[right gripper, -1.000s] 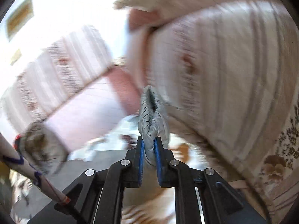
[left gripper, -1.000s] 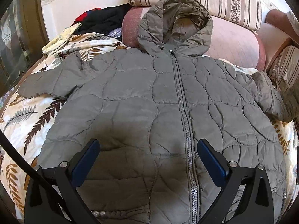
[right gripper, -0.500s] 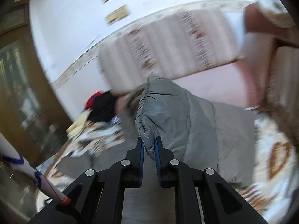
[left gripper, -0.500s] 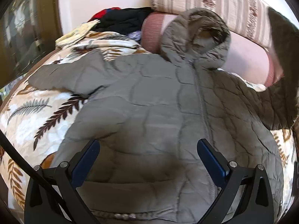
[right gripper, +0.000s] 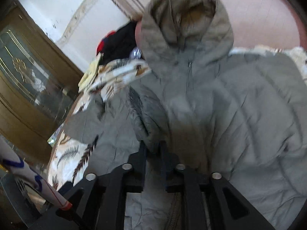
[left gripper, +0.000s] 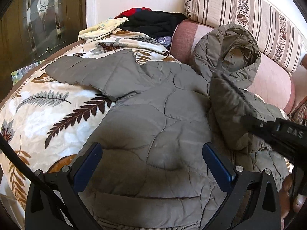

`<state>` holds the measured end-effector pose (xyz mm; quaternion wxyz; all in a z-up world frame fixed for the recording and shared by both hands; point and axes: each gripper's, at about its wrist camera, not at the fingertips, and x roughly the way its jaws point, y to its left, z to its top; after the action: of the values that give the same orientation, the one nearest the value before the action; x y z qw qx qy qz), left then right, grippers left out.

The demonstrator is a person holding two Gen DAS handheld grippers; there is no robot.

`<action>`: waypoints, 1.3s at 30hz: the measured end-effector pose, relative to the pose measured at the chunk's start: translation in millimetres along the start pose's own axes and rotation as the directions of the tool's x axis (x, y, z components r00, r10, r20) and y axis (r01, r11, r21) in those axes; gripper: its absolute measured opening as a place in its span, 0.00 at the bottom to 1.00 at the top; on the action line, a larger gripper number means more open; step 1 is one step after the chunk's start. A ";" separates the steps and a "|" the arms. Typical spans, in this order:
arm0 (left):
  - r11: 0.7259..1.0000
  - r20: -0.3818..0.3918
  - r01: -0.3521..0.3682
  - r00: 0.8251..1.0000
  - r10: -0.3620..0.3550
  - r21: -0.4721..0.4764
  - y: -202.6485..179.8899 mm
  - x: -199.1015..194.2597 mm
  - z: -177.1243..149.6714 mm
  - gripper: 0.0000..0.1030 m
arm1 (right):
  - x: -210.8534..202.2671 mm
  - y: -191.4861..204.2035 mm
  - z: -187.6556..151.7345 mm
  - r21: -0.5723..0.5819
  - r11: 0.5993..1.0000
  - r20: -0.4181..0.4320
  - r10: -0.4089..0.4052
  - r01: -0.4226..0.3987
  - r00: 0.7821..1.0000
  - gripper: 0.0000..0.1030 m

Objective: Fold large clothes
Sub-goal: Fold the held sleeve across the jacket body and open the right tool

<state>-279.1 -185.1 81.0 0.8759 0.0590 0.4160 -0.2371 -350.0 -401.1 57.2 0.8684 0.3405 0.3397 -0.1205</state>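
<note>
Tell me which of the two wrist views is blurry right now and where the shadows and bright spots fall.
Right wrist view: motion-smeared throughout, the jacket and hood soft. Left wrist view: mostly sharp, only the folded-over sleeve streaked; a dark shadow lies on the jacket between the left gripper fingers; sunlight brightens the striped cushion; fisheye bends the edges.

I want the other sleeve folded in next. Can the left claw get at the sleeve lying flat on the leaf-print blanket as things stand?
Probably yes. The left claw hangs open and empty over the jacket's front, and the flat sleeve lies uncovered on the blanket, with nothing between them. The right claw works on the far side.
</note>
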 end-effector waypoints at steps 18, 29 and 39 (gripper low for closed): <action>0.997 -0.003 -0.033 0.999 0.033 0.068 -23.6 38.2 19.4 1.00 | -88.5 -104.6 27.6 -0.007 0.920 0.171 -0.386 0.393 0.907 0.43; 0.995 -0.138 -0.039 0.989 0.051 0.090 -25.3 79.5 20.7 1.00 | -51.9 -149.3 5.3 0.021 0.907 0.027 -0.421 0.421 0.907 0.43; 0.997 -0.005 0.011 1.000 -0.011 0.073 -25.9 28.1 23.1 1.00 | -127.2 -99.6 -69.6 0.010 0.967 0.126 -0.255 0.255 0.959 0.48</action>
<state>-259.8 -225.2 77.1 0.8708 0.0894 0.4094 -0.2569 -523.4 -430.7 54.4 0.8664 0.2829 0.3254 -0.2518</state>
